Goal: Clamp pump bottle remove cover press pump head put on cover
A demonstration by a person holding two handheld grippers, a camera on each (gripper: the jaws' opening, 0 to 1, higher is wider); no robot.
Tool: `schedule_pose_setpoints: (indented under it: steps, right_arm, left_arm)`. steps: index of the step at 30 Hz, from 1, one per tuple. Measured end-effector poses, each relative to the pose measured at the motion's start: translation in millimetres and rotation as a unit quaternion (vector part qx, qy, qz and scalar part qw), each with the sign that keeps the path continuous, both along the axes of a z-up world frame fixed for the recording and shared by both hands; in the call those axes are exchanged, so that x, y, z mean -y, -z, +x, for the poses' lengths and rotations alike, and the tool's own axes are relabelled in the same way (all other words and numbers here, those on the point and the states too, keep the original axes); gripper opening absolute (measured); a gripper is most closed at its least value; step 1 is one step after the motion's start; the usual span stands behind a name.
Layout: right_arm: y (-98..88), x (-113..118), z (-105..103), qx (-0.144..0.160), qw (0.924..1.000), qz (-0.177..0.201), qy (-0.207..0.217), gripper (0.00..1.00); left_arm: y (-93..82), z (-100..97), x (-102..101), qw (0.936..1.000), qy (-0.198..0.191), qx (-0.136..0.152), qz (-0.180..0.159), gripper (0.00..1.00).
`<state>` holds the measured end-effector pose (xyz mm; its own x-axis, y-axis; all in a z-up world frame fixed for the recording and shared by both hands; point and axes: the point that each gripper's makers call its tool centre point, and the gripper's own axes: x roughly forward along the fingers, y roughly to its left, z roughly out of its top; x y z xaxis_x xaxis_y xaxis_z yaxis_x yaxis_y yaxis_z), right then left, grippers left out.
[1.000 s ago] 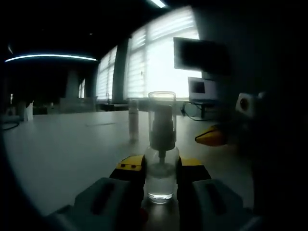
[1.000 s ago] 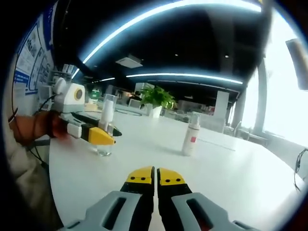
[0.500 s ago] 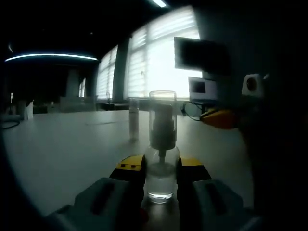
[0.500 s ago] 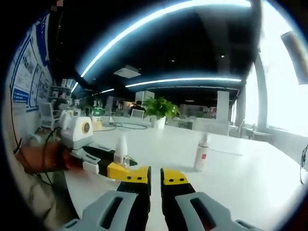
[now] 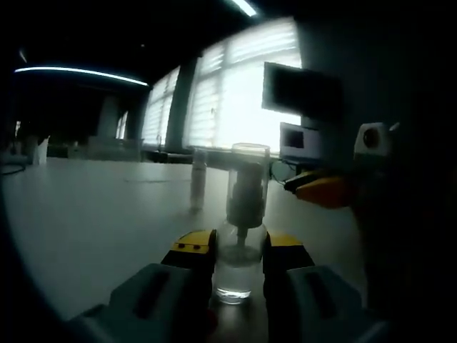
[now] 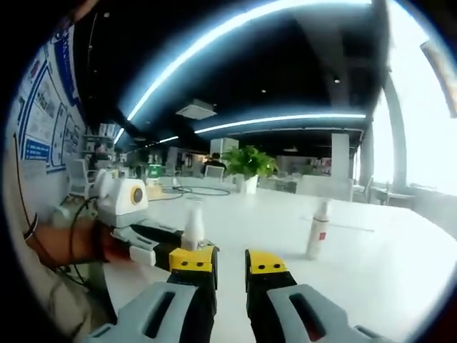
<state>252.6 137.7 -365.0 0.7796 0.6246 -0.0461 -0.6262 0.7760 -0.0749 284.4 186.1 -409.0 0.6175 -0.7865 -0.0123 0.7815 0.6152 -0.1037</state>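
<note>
No wording, brand or number can be read in either view. Blue-and-white wall posters (image 6: 43, 118) at the left of the right gripper view carry print that is too small and too bent by the lens to be made out, and a reddish patch on the white plastic spray bottle (image 6: 318, 230) standing on the table is likewise illegible. The two lit monitor screens (image 5: 300, 114) seen against the bright window in the left gripper view show nothing that can be deciphered.
</note>
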Motion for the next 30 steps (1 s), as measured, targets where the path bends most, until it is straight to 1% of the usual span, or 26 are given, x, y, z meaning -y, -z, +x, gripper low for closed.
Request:
schedule_pose_setpoints:
  steps: [8, 13, 18, 21, 25, 30]
  right_arm:
    - [-12.6, -21, -7, 0.007, 0.9997, 0.002, -0.023, 0.14]
    - [-15.8, -32, -6, -0.003, 0.9994, 0.007, -0.035, 0.19]
    - [-22.9, -39, -2, -0.01, 0.9991, 0.019, -0.036, 0.2]
    - [-23.2, -44, -1, -0.011, 0.999, 0.014, -0.04, 0.21]
    - [-20.2, -52, 0, -0.016, 0.9987, 0.008, -0.048, 0.26]
    - [-17.2, -58, 4, -0.014, 0.999, -0.006, -0.042, 0.26]
  left_arm:
    - [-0.5, -1.4, 0, 1.0, -0.001, 0.0, -0.001, 0.17]
    - [-0.8, -1.7, 0, 1.0, -0.001, 0.005, 0.002, 0.17]
    - [-1.0, -3.1, 2, 1.0, 0.003, 0.006, 0.004, 0.16]
    - [-1.0, -2.7, 2, 1.0, 0.003, 0.006, 0.004, 0.16]
    - [-1.0, -2.8, 2, 1.0, 0.003, 0.006, 0.003, 0.16]
    - [-1.0, -3.2, 1, 1.0, 0.003, 0.006, 0.003, 0.16]
